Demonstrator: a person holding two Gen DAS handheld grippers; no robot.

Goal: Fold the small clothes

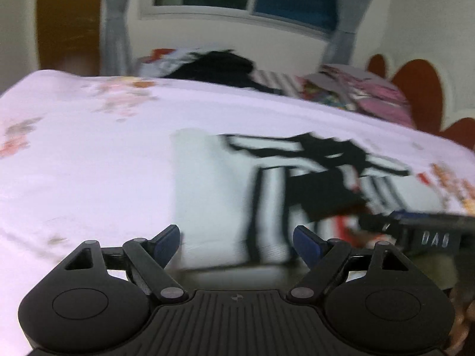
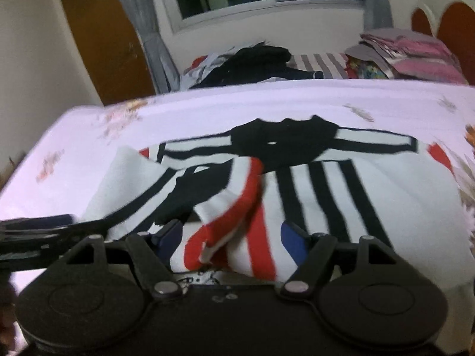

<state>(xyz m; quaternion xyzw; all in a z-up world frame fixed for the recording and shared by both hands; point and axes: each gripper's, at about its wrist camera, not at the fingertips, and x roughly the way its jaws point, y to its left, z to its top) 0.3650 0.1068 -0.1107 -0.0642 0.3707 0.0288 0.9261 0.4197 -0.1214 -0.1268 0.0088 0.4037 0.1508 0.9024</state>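
A small white shirt (image 2: 341,195) with black and red stripes and a black collar lies flat on the pale floral bedsheet (image 2: 207,103). Its left sleeve (image 2: 225,195), red at the cuff, is folded over the body. My right gripper (image 2: 231,227) stands open at the shirt's near hem, and the sleeve's cuff lies loose between its fingers. My left gripper (image 1: 236,231) is open and empty over the near edge of the shirt (image 1: 225,184), at its left side. Each gripper shows at the edge of the other's view: the right gripper (image 1: 415,228) and the left gripper (image 2: 35,228).
At the far side of the bed lie a black garment (image 2: 255,59) and a stack of pink and grey folded clothes (image 2: 415,50). Behind them are a window with grey curtains, a brown door (image 2: 101,44) on the left and a brown headboard (image 2: 457,29) on the right.
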